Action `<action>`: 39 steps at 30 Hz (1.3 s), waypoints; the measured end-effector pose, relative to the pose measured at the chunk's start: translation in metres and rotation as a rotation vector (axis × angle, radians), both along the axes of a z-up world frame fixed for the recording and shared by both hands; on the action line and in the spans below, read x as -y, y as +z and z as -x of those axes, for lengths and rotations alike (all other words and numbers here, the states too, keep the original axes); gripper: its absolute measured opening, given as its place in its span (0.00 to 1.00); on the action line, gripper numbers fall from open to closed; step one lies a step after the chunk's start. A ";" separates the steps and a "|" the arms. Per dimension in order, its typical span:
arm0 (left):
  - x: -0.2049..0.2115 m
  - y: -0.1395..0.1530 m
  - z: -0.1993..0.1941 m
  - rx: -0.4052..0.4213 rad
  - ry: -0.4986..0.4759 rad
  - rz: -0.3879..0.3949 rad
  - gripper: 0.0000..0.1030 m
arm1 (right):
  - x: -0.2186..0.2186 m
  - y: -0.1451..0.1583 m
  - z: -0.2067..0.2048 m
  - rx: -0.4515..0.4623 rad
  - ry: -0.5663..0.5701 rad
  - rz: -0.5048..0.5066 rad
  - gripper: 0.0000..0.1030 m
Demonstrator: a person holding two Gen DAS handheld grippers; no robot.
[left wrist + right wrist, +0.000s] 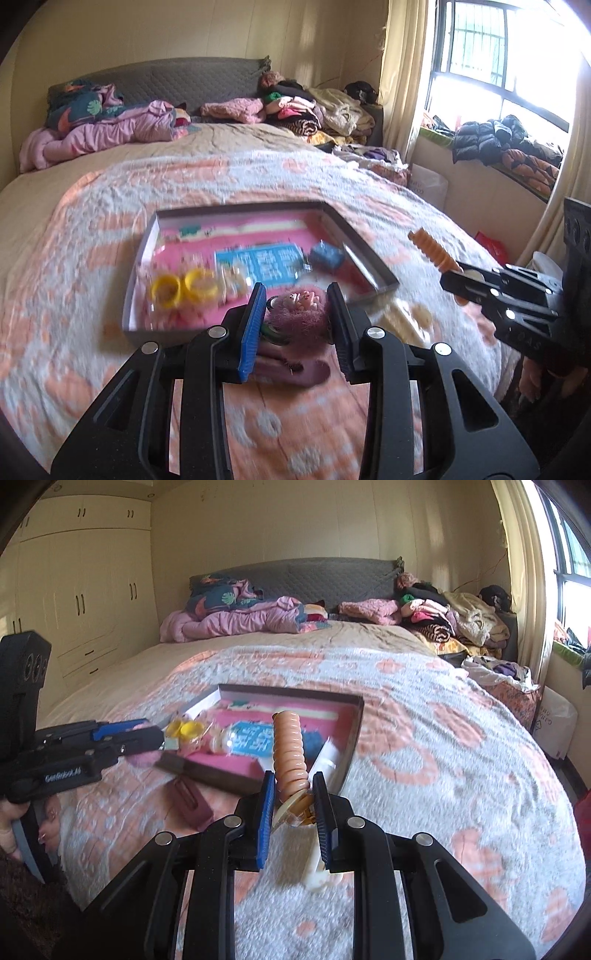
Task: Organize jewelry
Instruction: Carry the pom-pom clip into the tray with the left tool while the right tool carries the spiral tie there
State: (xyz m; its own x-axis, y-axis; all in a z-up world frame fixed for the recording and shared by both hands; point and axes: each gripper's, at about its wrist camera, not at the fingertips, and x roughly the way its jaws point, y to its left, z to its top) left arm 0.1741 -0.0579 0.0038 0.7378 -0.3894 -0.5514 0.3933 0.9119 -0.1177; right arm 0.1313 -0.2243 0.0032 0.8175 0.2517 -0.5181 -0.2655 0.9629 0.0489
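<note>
A bed (92, 229) covered in a grey and orange patterned blanket fills both wrist views. A shallow open box (147, 251) with a pink lining lies on the blanket. Inside it sit two yellow rings (183, 290) side by side near the left front, a blue printed card (264, 264) in the middle, and a small blue pouch (327, 256) towards the right.

The left gripper (297, 317) hangs just in front of the box's near edge, its jaws pinching a fuzzy pink hair ornament (299, 312) with a small doll face. A dark pink hair clip (291, 371) lies on the blanket beneath it.

The right gripper (293, 805) is to the right of the box, its jaws closed on the base of an orange coiled hair tie (290, 753), which stands upright over the box's near right corner. A cream-coloured clip (314, 871) lies on the blanket below this gripper.

Piles of clothes (443, 616) and pink bedding (236, 622) lie against the grey headboard (314, 579).
</note>
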 end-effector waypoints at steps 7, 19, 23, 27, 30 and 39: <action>0.006 0.011 -0.026 0.019 -0.002 0.000 0.25 | -0.002 0.015 -0.019 0.037 -0.004 0.006 0.20; 0.025 0.005 -0.059 0.025 -0.014 -0.032 0.25 | -0.004 0.038 -0.062 0.102 -0.007 0.006 0.20; 0.034 0.000 -0.065 0.019 -0.024 -0.054 0.25 | -0.006 0.037 -0.087 0.093 -0.010 0.002 0.20; 0.038 -0.015 -0.076 -0.029 -0.029 -0.053 0.25 | -0.008 0.027 -0.109 0.073 -0.006 -0.005 0.20; 0.038 -0.024 -0.081 -0.054 -0.029 -0.059 0.26 | -0.009 0.013 -0.126 0.038 -0.010 0.004 0.20; 0.033 -0.048 -0.093 -0.107 -0.009 -0.055 0.26 | -0.011 -0.018 -0.152 -0.045 -0.015 0.006 0.20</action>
